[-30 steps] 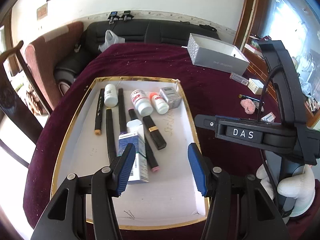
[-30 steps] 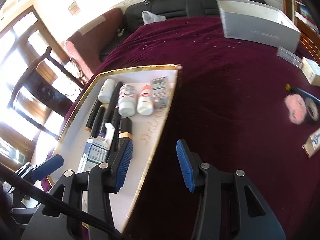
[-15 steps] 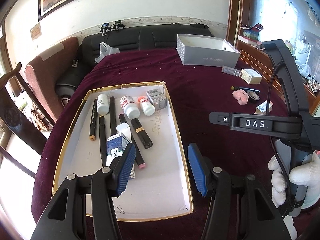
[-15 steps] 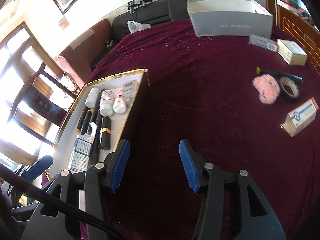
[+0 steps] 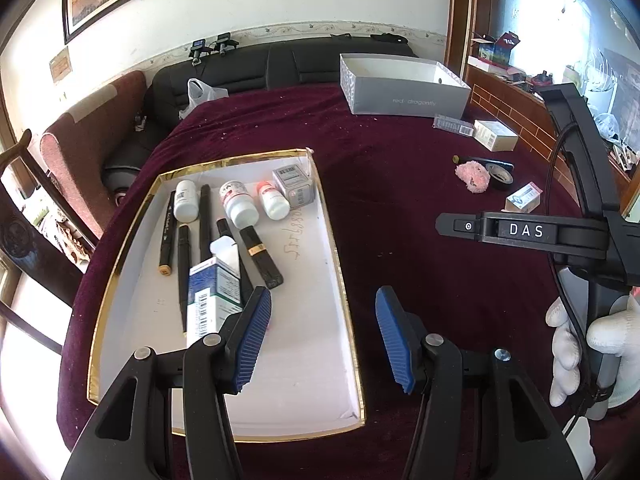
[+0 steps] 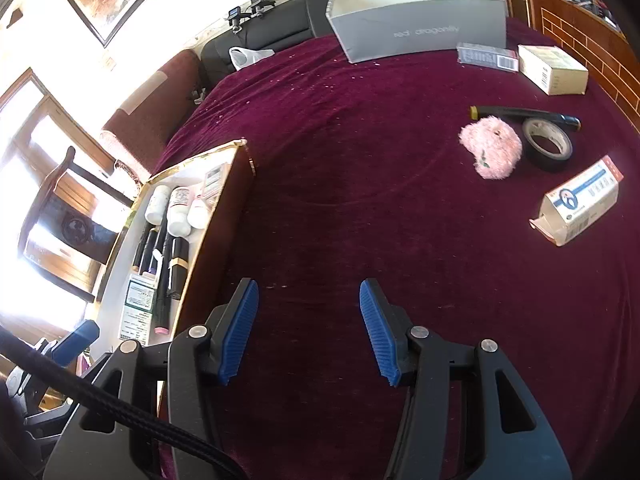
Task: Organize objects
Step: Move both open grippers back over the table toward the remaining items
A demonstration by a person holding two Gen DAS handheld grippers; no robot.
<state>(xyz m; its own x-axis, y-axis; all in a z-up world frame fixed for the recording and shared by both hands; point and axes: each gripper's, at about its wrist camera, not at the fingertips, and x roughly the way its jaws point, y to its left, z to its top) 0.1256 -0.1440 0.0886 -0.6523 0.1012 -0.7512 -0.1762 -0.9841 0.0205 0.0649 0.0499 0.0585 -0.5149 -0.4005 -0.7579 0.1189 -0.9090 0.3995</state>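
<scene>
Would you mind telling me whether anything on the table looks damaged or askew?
The small blue-and-white carton near the tape roll lies on its side with an end flap hanging open, away from the gold-rimmed tray.

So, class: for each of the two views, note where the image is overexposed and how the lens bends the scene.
Left wrist view: the window at upper right is blown out, and the gold-edged tray bows with the fisheye. Right wrist view: the window on the left burns white, washing out the chair beside it; the grey box bulges towards the rim.
</scene>
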